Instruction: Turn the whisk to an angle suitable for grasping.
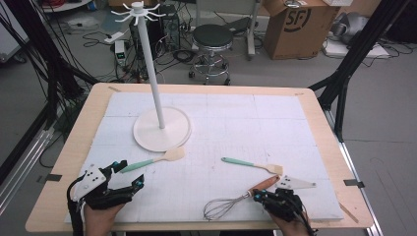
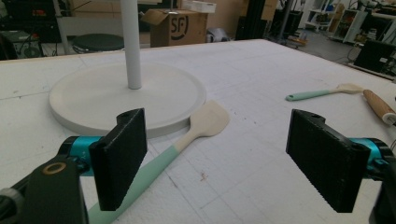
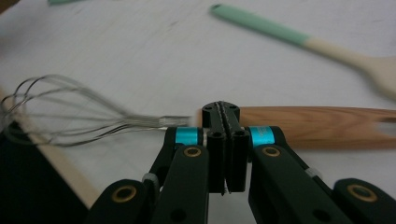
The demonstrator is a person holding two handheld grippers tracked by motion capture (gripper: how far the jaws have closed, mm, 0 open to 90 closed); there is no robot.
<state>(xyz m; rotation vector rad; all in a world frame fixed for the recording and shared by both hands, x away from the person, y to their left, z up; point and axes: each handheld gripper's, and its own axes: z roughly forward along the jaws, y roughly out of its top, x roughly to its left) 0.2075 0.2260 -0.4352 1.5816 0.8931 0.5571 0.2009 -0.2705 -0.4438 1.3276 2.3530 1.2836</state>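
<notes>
A metal whisk (image 1: 222,206) with a wooden handle (image 3: 317,126) lies near the table's front right. My right gripper (image 1: 259,193) is shut with its pads pressed together and nothing between them; its tips (image 3: 223,112) sit where the handle meets the wires. A spatula with a mint handle (image 1: 251,164) lies just beyond it. A second mint-handled spatula (image 2: 205,123) rests against the round base of a white hook stand (image 1: 162,129). My left gripper (image 2: 224,158) stands wide open at the front left, its left pad (image 2: 121,158) over that spatula's handle.
The white foam mat (image 1: 236,123) covers most of the wooden table (image 1: 69,162). The stand's tall pole (image 1: 150,59) rises left of centre. Beyond the table are a black stool (image 1: 212,37), a cardboard box (image 1: 300,24) and black frame posts (image 1: 354,54).
</notes>
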